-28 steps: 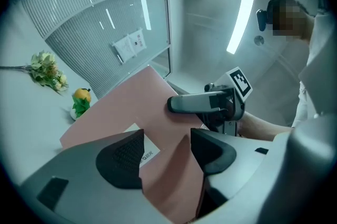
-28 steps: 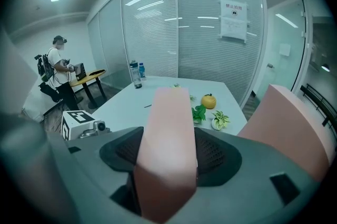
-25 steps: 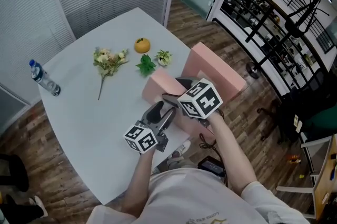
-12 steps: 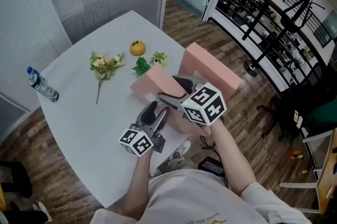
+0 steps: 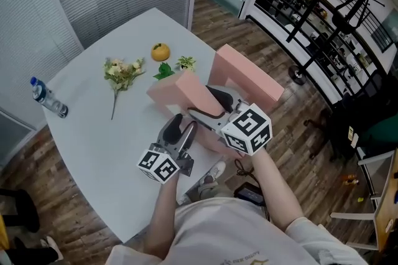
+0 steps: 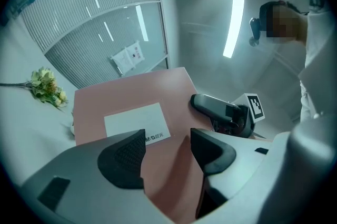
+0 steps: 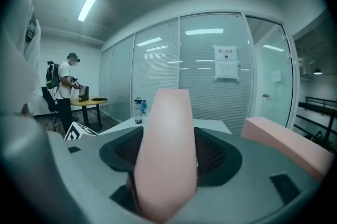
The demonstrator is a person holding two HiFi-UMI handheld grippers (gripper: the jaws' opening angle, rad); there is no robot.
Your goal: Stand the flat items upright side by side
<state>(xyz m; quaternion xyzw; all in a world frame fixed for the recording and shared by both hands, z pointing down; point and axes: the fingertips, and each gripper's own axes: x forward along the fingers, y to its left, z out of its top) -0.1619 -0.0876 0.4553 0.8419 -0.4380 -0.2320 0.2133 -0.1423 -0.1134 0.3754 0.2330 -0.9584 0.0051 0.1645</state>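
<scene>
Btl (image 5: 46, 97), flwrs (image 5: 122, 71), orange (image 5: 160, 52) on tbl (image 5: 99, 133)

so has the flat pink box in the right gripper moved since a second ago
Yes: the flat pink box has tipped up, its far edge now nearer the orange fruit.

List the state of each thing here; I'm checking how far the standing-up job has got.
near pink box: tilted, held by both grippers, not yet upright.
far pink box: standing upright on the table.
left gripper: closed on the near pink box.
right gripper: closed on the near pink box.
water bottle: lying on its side, capped.
flowers: lying flat.
</scene>
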